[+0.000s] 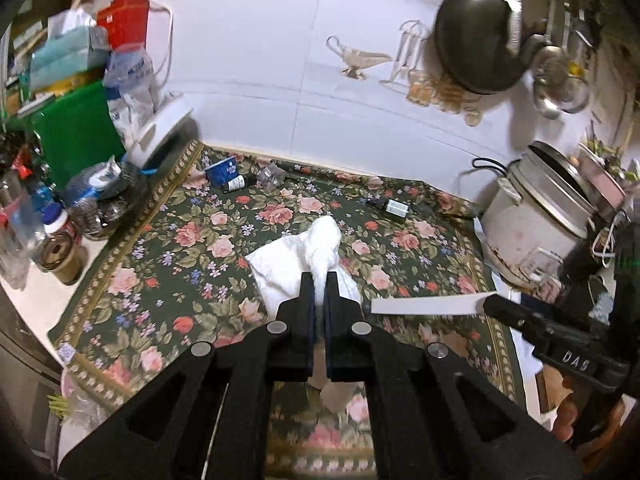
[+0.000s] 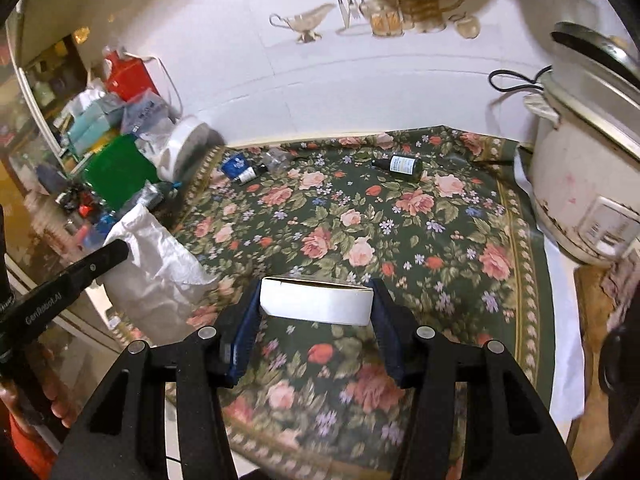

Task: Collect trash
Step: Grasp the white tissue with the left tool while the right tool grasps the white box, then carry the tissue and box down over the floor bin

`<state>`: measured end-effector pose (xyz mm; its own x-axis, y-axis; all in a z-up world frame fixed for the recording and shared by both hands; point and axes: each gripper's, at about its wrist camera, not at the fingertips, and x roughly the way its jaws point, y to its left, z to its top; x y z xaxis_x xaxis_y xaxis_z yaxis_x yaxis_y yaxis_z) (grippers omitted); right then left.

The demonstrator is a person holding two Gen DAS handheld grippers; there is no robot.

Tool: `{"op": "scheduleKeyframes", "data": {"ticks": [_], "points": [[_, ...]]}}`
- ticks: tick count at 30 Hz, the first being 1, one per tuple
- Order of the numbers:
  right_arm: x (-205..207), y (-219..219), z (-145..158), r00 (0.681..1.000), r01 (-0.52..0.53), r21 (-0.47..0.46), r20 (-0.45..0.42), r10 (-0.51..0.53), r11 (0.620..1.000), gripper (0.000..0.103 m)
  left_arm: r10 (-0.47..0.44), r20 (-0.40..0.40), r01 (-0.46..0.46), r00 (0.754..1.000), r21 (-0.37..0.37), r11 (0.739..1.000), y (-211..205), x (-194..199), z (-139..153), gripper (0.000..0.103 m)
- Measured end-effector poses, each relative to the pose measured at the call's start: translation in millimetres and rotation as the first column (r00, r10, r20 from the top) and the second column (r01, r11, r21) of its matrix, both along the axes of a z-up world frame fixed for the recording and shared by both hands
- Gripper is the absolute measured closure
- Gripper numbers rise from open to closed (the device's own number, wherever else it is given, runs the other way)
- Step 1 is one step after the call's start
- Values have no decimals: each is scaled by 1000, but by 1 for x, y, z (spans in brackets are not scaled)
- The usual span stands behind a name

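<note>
My left gripper (image 1: pixel 319 280) is shut on a white plastic bag (image 1: pixel 304 256) and holds it above the floral cloth (image 1: pixel 192 248); the bag also shows in the right wrist view (image 2: pixel 160 276) at the left. My right gripper (image 2: pixel 316 292) is shut on a small white box (image 2: pixel 316 300), held above the cloth; the box shows in the left wrist view (image 1: pixel 424 305) at the right. A dark bottle (image 2: pixel 400 167), a small dark bottle (image 2: pixel 250 172), a blue cup (image 2: pixel 234 165) and a clear wrapper (image 2: pixel 276 159) lie on the cloth near the wall.
A white rice cooker (image 2: pixel 580 184) stands at the right. A pile of bags, boxes and jars (image 1: pixel 80 92) crowds the left side. A white tiled wall (image 1: pixel 280 60) closes the back, with a dark pan (image 1: pixel 476 52) hanging on it.
</note>
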<state>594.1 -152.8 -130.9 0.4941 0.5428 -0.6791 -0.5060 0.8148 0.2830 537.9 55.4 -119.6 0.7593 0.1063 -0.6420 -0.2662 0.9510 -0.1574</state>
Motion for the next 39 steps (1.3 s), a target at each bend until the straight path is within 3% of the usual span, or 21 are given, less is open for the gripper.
{"op": "scheduleKeyframes", "data": {"ticks": [10, 23, 31, 39], "points": [[-99, -6, 24, 994, 102, 5, 44, -102, 995, 54, -104, -13, 104, 994, -36, 994, -3, -74, -7, 101], [-224, 27, -7, 978, 210, 0, -21, -210, 978, 54, -231, -70, 230, 971, -11, 973, 22, -199, -29, 101], [-274, 36, -25, 965, 250, -36, -71, -252, 967, 54, -293, -156, 284, 943, -75, 956, 27, -235, -60, 101], [-291, 36, -55, 956, 251, -93, -132, -262, 963, 54, -327, -234, 302, 916, -136, 944, 10, -247, -103, 101]]}}
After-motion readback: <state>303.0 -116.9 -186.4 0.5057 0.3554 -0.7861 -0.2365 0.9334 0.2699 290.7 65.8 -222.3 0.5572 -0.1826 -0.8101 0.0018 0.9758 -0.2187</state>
